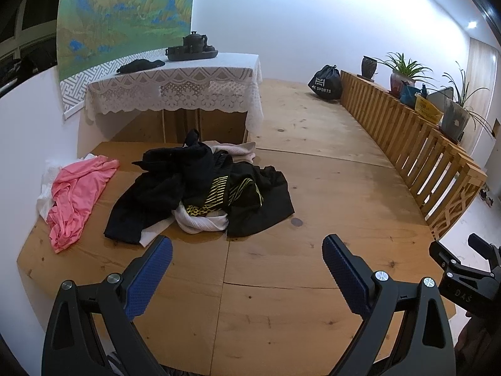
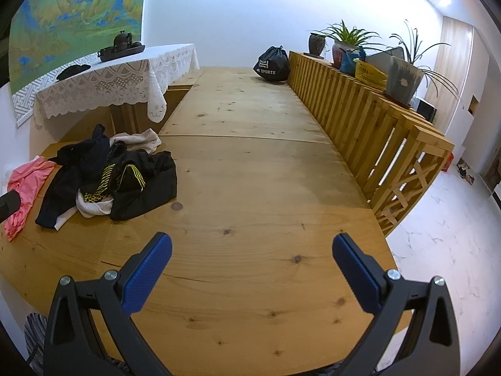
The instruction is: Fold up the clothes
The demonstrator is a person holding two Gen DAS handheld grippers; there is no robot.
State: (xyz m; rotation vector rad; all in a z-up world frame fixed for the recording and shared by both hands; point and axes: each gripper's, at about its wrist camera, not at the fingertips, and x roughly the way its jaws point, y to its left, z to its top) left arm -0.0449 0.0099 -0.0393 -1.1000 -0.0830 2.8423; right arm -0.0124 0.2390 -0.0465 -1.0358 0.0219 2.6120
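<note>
A heap of clothes (image 1: 200, 191) lies on the wooden platform (image 1: 313, 194): black garments, one with yellow stripes, and white pieces. A pink garment (image 1: 78, 194) lies spread to its left over something white. My left gripper (image 1: 247, 247) is open and empty, hovering just short of the heap. My right gripper (image 2: 252, 244) is open and empty over bare wood, with the heap (image 2: 119, 178) ahead to its left and the pink garment (image 2: 25, 188) at the far left. The right gripper's body shows at the right edge of the left wrist view (image 1: 463, 269).
A small table with a white lace cloth (image 1: 175, 84) carries a dark tea set (image 1: 192, 48) behind the heap. A wooden slatted railing (image 1: 413, 144) with potted plants (image 1: 404, 72) runs along the right. A black sports bag (image 1: 325, 83) sits at the far end.
</note>
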